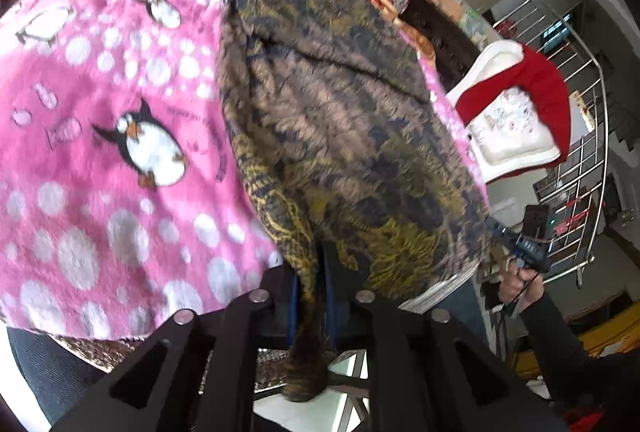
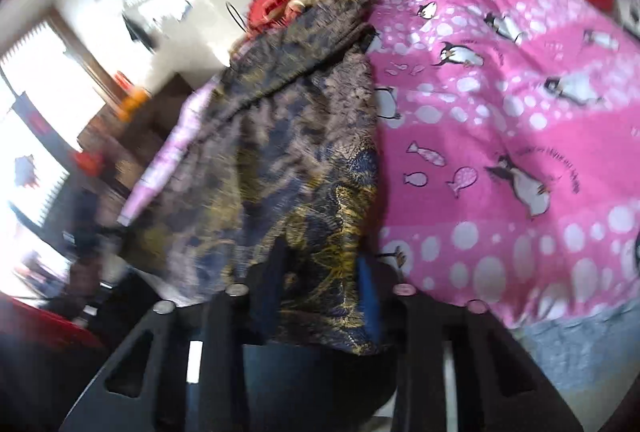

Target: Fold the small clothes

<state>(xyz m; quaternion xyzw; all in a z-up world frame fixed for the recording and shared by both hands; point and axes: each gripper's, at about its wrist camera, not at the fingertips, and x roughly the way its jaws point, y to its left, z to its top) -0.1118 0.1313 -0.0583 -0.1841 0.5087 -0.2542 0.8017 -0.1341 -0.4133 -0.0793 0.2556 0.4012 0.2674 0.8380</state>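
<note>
Both grippers, left (image 1: 310,296) and right (image 2: 320,296), pinch the brown-gold patterned garment (image 1: 340,120), crumpled over the pink penguin blanket (image 1: 100,112).

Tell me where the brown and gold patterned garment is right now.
The patterned garment lies along the pink penguin blanket's right edge, its near end pinched by the left gripper and the right gripper.

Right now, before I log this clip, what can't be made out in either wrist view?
- Left wrist view: the left claw has its fingertips buried in the patterned garment, so their contact is hidden.
- Right wrist view: the right claw is likewise covered by the cloth; motion blur smears everything.
- Both views: the garment's type and its underside; the pink penguin blanket hides the surface below.
- Left view: the other claw is small, at the garment's corner.
</note>
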